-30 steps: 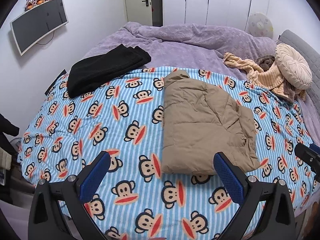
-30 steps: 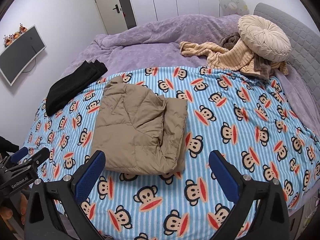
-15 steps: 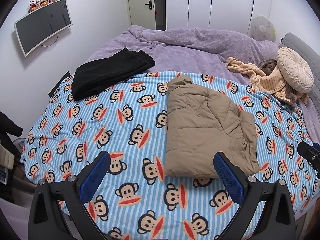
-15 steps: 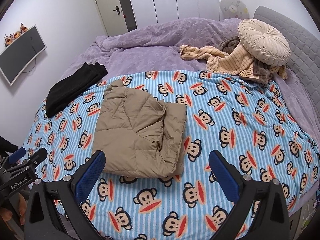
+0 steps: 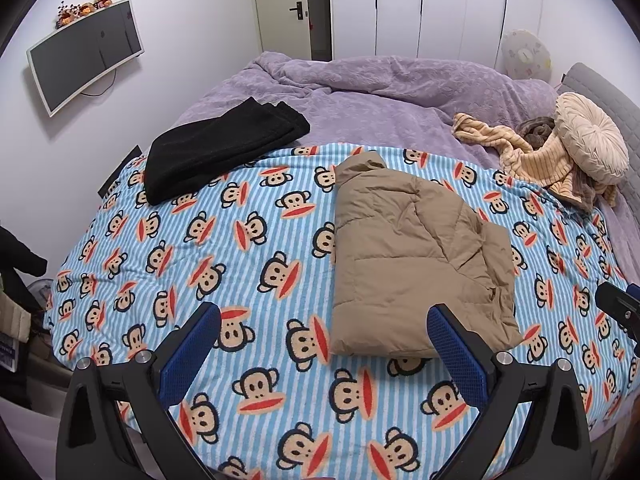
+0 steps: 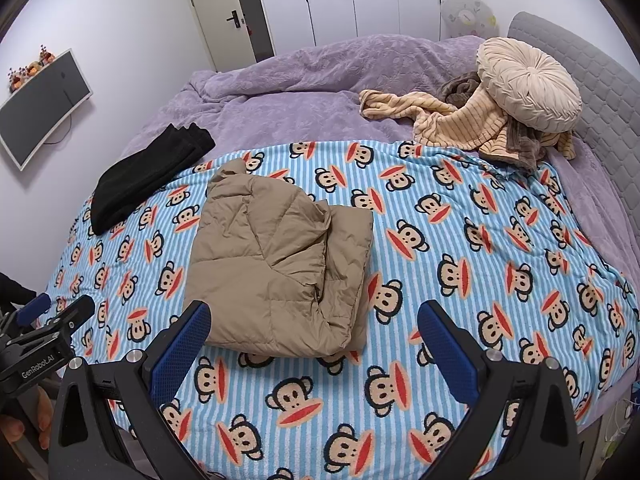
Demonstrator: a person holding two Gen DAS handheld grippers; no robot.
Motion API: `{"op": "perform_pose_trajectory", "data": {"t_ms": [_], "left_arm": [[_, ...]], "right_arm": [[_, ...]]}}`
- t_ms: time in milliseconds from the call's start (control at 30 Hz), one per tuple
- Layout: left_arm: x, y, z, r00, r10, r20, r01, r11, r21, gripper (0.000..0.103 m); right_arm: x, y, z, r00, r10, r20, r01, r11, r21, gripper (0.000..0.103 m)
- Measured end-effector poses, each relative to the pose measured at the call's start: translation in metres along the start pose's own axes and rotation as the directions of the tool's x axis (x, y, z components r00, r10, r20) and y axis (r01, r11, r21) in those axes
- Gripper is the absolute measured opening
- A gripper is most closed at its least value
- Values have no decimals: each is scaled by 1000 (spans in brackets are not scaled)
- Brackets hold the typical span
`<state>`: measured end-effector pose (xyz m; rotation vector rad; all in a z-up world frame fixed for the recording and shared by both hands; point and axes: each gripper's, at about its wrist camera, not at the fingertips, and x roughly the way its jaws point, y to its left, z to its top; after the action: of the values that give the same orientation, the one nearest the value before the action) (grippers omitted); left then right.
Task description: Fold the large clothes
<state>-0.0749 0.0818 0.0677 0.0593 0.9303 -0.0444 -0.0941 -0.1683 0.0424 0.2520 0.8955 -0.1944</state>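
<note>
We held both claws, left [image 5: 322, 346] and right [image 6: 314, 338], spread wide and empty above the blanket [image 5: 248, 240]. The folded jacket [image 5: 416, 268] lay mid-bed, black garment [image 5: 216, 148] well apart, cushion [image 5: 590, 136] beyond.

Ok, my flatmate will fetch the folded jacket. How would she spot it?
On the bed, look at the blue striped monkey blanket. The tan puffer jacket lies folded near its middle. The other folded garment, the black one, sits at the blanket's far left edge.
</note>
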Motion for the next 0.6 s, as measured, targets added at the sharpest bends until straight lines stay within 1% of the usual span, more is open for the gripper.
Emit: {"op": "perform_pose_trajectory", "data": {"t_ms": [600], "left_arm": [[3,-1,2,1000,0,-4,0,1000,0,103]], "right_arm": [[1,-1,2,1000,1,-2,-1,1000,0,103]]}}
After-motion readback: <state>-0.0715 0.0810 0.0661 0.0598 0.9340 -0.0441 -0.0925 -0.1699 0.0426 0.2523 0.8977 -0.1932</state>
